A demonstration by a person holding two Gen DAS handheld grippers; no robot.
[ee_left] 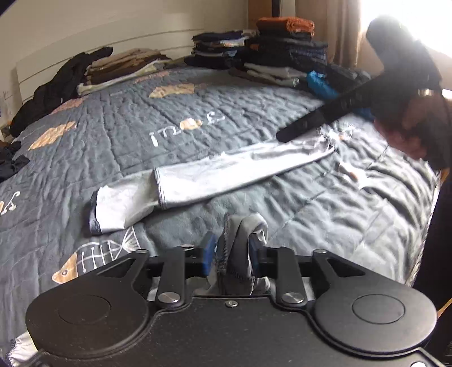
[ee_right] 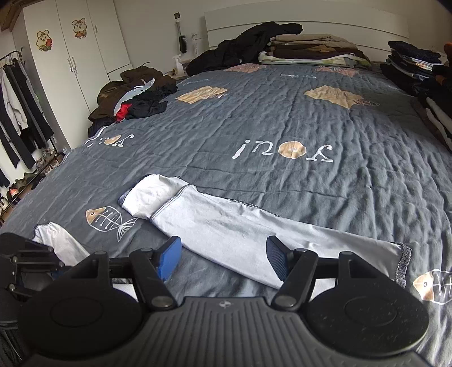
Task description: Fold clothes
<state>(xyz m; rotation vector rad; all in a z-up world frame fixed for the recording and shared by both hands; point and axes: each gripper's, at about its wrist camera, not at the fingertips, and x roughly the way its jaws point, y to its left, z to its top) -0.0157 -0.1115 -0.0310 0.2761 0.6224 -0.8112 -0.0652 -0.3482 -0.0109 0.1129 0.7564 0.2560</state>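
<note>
A: Lower centre, left wrist view: what is the left gripper (ee_left: 230, 254) doing?

B: Its blue pads (ee_left: 208, 252) are closed on a bunched fold of grey cloth (ee_left: 240, 248), which rises between them and hangs over the right pad.

A: And at the bottom of the right wrist view?

B: The right gripper (ee_right: 224, 258) stands with its fingers apart and nothing between them, just above the near edge of the sleeve (ee_right: 240, 234). At the right edge of the left wrist view, the same gripper (ee_left: 305, 124) appears blurred, in the person's hand (ee_left: 406, 132), its tips pointing at the sleeve's far end.

A: Where is the sleeve?

B: It lies flat on the quilt (ee_right: 282, 118), mid-frame, running from centre-left to lower right, its dark speckled cuff (ee_right: 403, 264) at the right. A second light piece (ee_right: 149, 197) protrudes from under its left end. Another pale piece (ee_right: 60, 242) lies at lower left, beside the left gripper's linkage (ee_right: 22, 254).

A: Farther back?

B: Folded stacks (ee_right: 308, 49) and a dark heap (ee_right: 248, 42) against the headboard (ee_right: 310, 19); a loose pile (ee_right: 135, 93) at upper left; a wardrobe (ee_right: 70, 56) behind it.
</note>
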